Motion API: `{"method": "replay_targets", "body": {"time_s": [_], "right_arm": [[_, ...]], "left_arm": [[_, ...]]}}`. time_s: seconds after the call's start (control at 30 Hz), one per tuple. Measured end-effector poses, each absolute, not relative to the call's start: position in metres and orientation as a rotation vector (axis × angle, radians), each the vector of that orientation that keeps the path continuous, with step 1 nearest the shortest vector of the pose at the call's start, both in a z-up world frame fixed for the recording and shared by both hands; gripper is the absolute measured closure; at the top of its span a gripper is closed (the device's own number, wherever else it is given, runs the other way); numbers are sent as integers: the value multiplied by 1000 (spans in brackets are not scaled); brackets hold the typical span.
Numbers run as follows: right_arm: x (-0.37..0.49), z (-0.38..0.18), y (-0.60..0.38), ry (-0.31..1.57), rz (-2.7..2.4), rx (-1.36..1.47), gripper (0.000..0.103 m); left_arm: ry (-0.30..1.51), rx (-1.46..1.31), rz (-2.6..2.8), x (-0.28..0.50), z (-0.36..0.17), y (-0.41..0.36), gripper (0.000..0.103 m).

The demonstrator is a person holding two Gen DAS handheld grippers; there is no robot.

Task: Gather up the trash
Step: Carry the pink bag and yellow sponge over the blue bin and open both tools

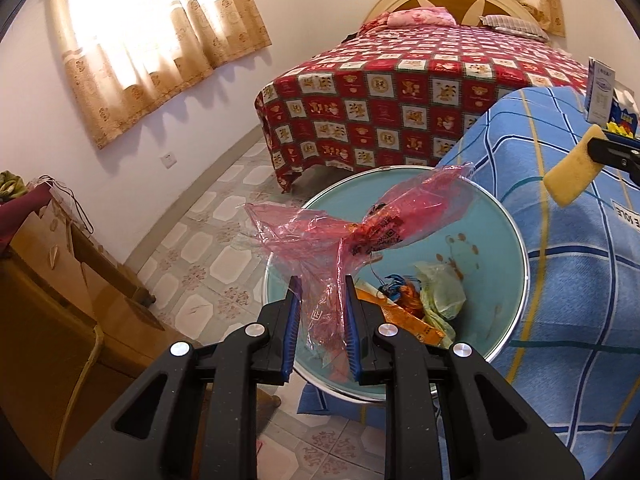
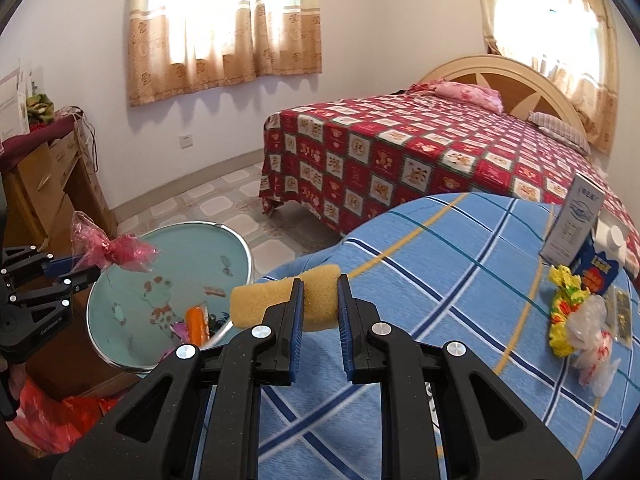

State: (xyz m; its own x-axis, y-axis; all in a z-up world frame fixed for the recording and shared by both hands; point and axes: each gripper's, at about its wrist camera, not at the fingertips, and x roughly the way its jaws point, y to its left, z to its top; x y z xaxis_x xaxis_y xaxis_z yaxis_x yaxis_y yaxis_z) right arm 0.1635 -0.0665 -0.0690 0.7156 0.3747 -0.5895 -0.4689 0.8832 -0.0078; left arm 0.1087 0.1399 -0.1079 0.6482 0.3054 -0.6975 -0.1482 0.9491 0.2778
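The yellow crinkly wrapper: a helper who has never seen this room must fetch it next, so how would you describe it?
Find the surface under the blue plaid cloth, in front of the red-quilted bed. At its far right stands a blue carton with a pale box behind it. The yellow crinkly wrapper lies at the carton's foot, bright yellow with red flecks, unlike the clear bag touching it.

Basin [image 1: 500,216] on floor left of the cloth-covered table [image 2: 440,280], wrappers [image 1: 424,304] inside it, bed [image 2: 420,152] behind both, cartons [image 2: 592,256] and wrapper pile [image 2: 572,312] at table's right edge, wooden cabinet [image 2: 44,192] far left by wall.
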Motion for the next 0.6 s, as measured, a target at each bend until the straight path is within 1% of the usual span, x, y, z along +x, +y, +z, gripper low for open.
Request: {"method": "replay_targets", "body": {"time_s": [0.6], "right_arm": [[166,-70,-39,621,515,-197,86]], "left_arm": [[840,210,308,104,-114,159,83]]}}
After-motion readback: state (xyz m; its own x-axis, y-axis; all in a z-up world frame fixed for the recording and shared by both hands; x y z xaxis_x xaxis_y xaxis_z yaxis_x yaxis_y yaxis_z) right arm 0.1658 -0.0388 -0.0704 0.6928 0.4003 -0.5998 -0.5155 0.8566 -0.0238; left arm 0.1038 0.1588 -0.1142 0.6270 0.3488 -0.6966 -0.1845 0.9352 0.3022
